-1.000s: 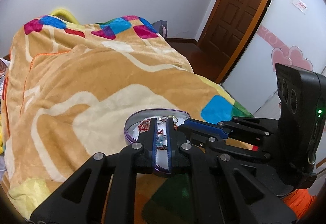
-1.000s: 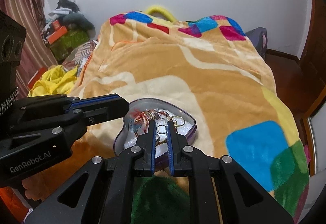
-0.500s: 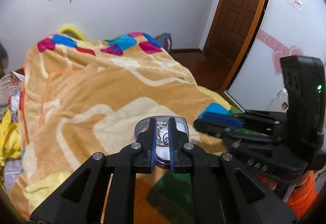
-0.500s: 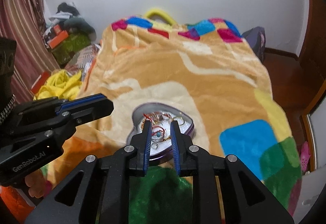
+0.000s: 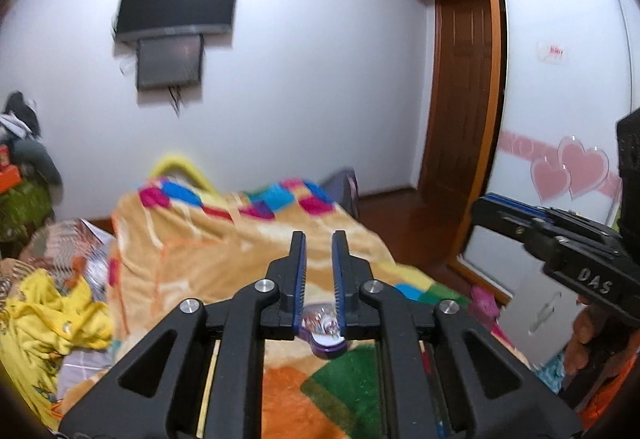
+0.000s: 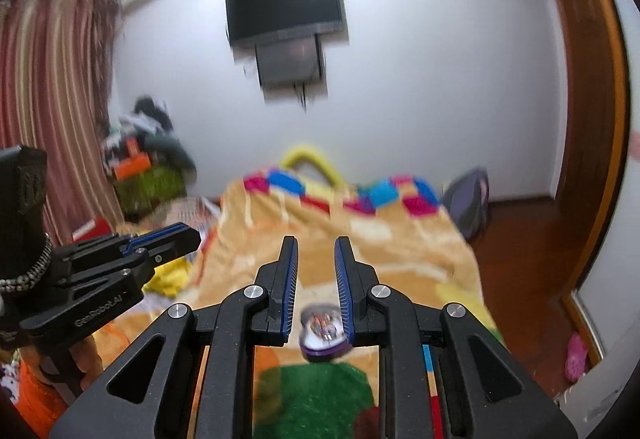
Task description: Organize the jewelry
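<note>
On the bed, near its foot, sits the jewelry tin [image 6: 323, 333], a small purple-rimmed dish whose pale inside holds a blurred tangle of red and metallic pieces; I cannot tell one piece from another. It rests on a plush blanket [image 6: 360, 251], tan with cream swirls and bright blocks of colour, soft enough that the tin could tip if pressed on one edge.

Both tools are held high above the bed and well apart from the tin. The left tool [image 5: 319, 239] has its fingers slightly apart with nothing between them; the right tool [image 6: 315, 243] is a little wider apart and also holds nothing. Their blue pads [image 6: 291, 279] are ribbed, which should help grip thin chains and rings.

My judgement is that the tin's contents look gathered and the task is near its end or between steps. If more sorting is due, come down slowly and straight over the tin, steady its rim with one tool, and pick single pieces with the other, since tangled chains tend to drag their neighbours out.
</note>
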A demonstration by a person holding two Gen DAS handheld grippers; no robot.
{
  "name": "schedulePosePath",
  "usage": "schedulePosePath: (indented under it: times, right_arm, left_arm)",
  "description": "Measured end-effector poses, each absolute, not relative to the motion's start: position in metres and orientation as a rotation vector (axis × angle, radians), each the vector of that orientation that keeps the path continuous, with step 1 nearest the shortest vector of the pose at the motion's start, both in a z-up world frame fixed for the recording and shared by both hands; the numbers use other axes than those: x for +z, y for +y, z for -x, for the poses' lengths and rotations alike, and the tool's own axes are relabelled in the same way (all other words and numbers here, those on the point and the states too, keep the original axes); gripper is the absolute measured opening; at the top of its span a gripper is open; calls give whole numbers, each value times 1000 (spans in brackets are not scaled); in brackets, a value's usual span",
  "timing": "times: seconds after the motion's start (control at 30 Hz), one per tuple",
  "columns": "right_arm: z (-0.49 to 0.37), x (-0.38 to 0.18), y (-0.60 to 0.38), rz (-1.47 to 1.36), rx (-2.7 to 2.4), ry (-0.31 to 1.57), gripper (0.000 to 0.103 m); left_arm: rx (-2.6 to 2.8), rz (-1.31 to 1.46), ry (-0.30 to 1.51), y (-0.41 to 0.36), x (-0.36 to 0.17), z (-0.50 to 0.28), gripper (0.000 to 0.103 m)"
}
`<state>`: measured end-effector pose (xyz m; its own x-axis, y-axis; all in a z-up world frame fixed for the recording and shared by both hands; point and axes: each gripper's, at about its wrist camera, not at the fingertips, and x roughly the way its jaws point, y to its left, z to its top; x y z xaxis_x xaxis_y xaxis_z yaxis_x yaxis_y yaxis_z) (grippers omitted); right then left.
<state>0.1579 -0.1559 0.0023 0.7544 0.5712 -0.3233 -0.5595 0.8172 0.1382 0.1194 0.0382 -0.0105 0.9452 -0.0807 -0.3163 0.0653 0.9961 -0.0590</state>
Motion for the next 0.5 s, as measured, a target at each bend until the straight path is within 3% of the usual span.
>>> schedulePosePath:
  times: [0.17, 0.23, 0.3, 0.4, 0.5]
  right_arm:
    - [-116, 22, -165, -64, 609, 246, 18]
    - [-104, 26, -166, -68, 599, 216, 24]
    - [-95, 28, -167, -69, 577, 192, 42]
    - [-83, 29, -167, -73, 532, 151, 58]
    - [-80, 27, -165, -89, 523, 148, 69]
  left_arm:
    - [-42, 62, 223, 38, 7, -72, 38]
    - [-26, 52, 202, 35, 10, -60, 53]
    - [-6, 38, 179, 32, 12, -48, 68]
    - [31, 9, 146, 26, 14, -34, 91]
    - [59, -9, 125, 22, 15, -21, 96]
